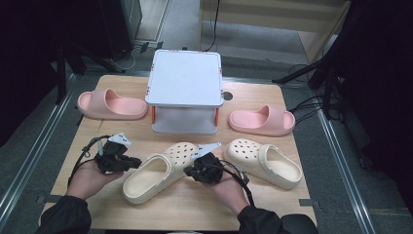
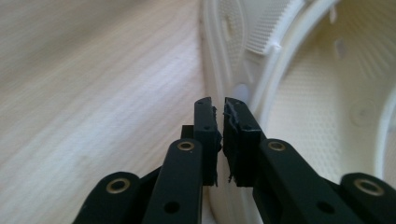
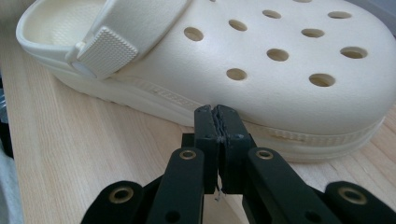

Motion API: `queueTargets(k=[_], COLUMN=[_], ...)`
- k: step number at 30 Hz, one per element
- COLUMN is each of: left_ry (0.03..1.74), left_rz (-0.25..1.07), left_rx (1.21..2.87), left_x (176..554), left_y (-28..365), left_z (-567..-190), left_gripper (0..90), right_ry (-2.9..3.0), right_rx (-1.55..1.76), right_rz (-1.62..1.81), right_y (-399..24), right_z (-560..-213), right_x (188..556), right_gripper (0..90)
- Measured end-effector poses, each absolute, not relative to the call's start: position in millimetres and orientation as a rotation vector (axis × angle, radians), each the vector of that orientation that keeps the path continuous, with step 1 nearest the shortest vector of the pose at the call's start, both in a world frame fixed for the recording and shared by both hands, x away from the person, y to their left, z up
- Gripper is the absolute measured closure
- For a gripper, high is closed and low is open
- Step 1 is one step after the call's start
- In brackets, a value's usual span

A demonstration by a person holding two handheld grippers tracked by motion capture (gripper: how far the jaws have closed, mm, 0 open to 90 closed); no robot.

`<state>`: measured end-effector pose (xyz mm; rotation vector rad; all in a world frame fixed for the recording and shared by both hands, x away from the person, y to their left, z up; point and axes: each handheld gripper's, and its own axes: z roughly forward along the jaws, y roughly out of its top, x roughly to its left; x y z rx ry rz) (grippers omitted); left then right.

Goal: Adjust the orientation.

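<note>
A cream clog [image 1: 156, 175] with holes in its toe lies at the front middle of the wooden table [image 1: 180, 207], between my two grippers. My left gripper [image 1: 135, 163] is at its heel side. In the left gripper view its jaws [image 2: 219, 112] stand all but together, a thin slit between the pads, right at the clog's [image 2: 317, 107] outer wall. My right gripper [image 1: 188, 171] is at the toe side. In the right gripper view its jaws [image 3: 217, 112] are shut pad to pad, tips against the clog's [image 3: 280, 70] sole edge.
A second cream clog [image 1: 265, 163] lies right of the right hand. A white two-level stand [image 1: 185, 90] sits at the back middle, with one pink slipper [image 1: 112, 105] to its left and another pink slipper [image 1: 263, 120] to its right.
</note>
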<state>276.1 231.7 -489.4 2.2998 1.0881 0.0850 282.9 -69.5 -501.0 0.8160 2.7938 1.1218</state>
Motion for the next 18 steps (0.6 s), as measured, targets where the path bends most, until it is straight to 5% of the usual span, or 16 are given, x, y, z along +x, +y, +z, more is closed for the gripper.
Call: queueTargets(k=[18], left_ry=[1.045], left_rz=[-0.031], left_rx=[2.258], left_x=[264.5], left_y=[223.6], left_z=[-491.7], left_gripper=[86.0], right_ry=[2.721], right_rx=[0.907], right_rz=[1.165], right_y=[-68.7], right_z=[-504.8], right_x=[310.6], right_gripper=[86.6])
